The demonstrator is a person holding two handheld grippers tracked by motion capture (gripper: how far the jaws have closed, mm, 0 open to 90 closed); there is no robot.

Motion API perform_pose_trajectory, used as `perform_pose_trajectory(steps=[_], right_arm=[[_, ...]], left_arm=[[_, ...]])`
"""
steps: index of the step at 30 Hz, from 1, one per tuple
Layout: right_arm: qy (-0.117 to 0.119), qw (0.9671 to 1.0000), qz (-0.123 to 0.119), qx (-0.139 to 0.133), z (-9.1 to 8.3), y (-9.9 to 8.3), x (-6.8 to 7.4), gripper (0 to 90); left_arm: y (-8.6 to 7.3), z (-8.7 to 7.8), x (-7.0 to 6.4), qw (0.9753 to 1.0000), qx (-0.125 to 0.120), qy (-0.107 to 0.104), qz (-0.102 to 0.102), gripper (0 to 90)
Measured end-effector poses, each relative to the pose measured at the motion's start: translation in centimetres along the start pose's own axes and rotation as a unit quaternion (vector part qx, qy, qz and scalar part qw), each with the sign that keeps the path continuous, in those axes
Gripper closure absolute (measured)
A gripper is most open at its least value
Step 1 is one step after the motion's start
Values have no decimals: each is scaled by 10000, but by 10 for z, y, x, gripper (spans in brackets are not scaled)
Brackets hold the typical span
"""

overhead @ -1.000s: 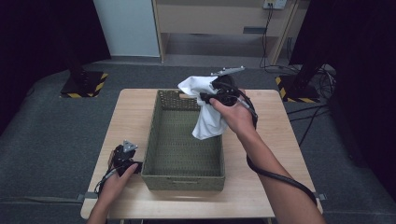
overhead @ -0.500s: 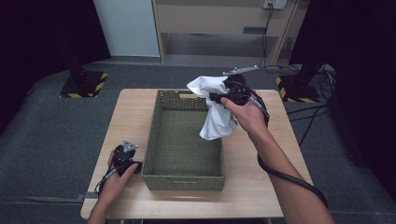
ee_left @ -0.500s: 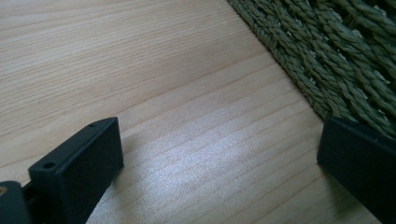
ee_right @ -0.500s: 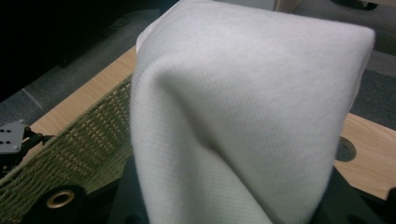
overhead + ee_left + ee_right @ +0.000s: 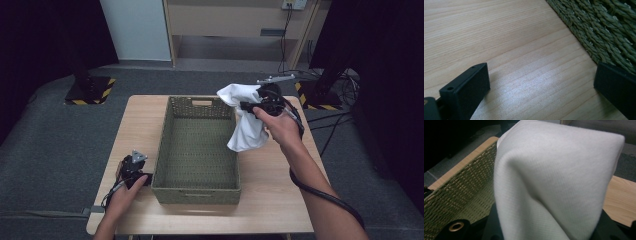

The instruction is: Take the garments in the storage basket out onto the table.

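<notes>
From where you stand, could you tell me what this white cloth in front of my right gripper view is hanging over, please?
Observer: The white cloth hangs from the right tongs, above the right rim of the green woven basket, partly over its inside.
Operator: Thank you. Is anything in the basket?
Observer: No, the high view shows its woven bottom bare.
Operator: And where are the other tongs?
Observer: The left tongs rest on the wooden table beside the basket's near left corner, wide open, with nothing between them.
</notes>
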State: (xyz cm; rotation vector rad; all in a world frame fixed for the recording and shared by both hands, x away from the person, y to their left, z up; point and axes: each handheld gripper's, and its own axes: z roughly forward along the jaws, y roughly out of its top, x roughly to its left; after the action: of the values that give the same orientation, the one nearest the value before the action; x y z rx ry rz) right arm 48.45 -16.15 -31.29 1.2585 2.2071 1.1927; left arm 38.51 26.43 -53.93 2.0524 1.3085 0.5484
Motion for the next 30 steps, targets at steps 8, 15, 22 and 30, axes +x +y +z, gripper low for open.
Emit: perform_pose_trajectory(steps=[8,15,22,30], right_arm=[[-133,9998,105,96,-1,-7,-17,600],[-270,9989,306,241,4,-24,-39,599],[-427,9976,416,347,12,-36,-57,599],[-611,9947,608,561,26,-58,-80,596]], left_arm=[[0,0,0,10000,-1,6,-6,0],[0,0,0,10000,10,13,-1,0],[0,0,0,10000,11,15,-5,0],[0,0,0,10000,10,16,-5,0]])
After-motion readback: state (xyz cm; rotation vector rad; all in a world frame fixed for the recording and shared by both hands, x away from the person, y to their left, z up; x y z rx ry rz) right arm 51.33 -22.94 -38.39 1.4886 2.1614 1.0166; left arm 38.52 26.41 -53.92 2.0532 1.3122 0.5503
